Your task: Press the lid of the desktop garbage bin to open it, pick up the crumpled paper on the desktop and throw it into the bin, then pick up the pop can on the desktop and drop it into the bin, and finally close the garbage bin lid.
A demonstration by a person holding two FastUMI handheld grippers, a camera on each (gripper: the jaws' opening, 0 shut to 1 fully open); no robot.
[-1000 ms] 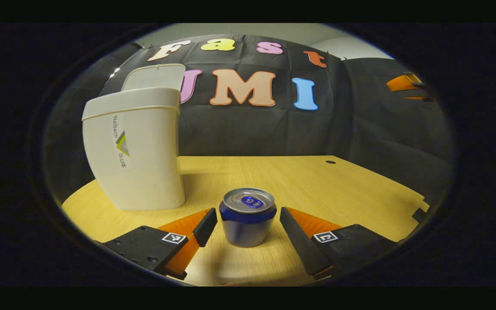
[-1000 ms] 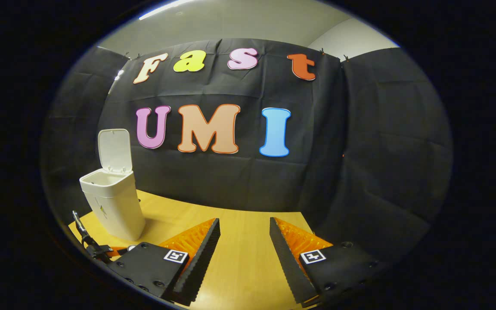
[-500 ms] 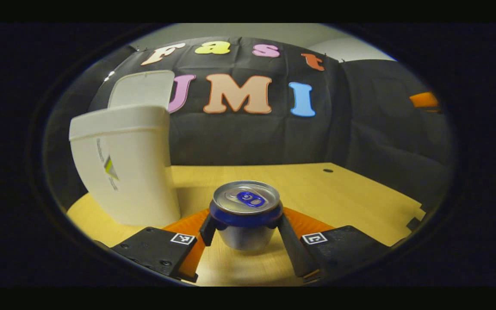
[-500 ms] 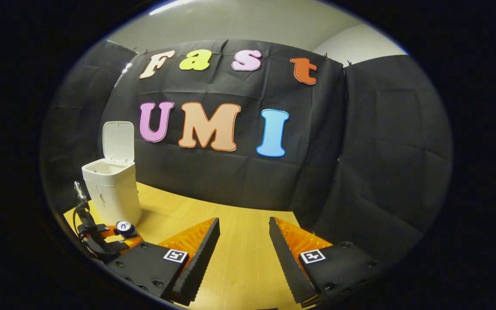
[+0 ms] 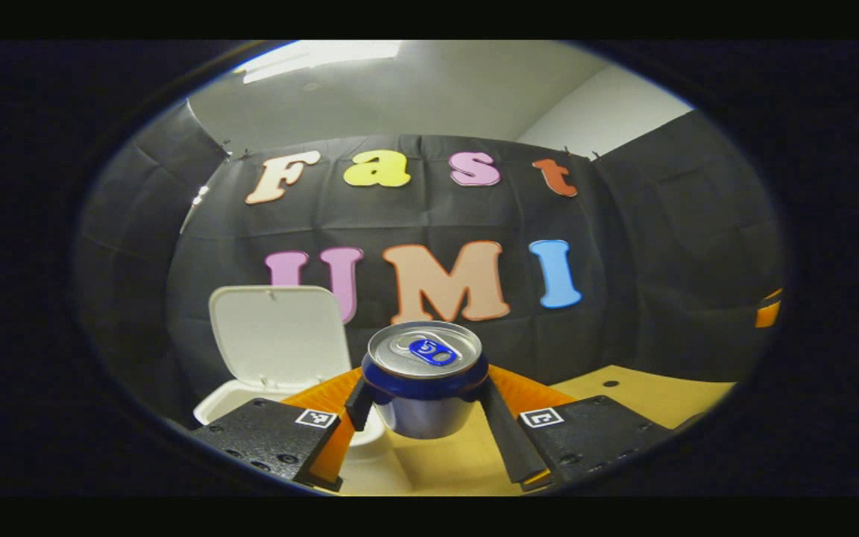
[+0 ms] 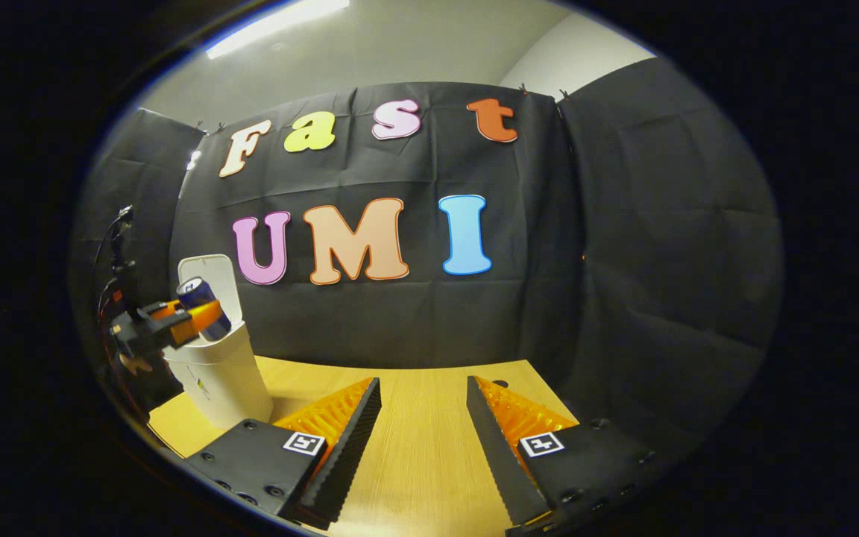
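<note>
Bin (image 5: 280,388) body mostly hidden behind left gripper (image 5: 423,406) and pop can (image 5: 423,377); contents not visible. Can's lower part, in right gripper view, covered by the fingers (image 6: 209,313). Label on bin (image 6: 202,386) too small to tell.

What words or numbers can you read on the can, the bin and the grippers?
Nothing here reads as clear text.
Can: the tab bears a mark, too blurred to read.
Bin: a small logo, too small to read.
Left gripper and right gripper: square markers, patterns only, no words.
</note>
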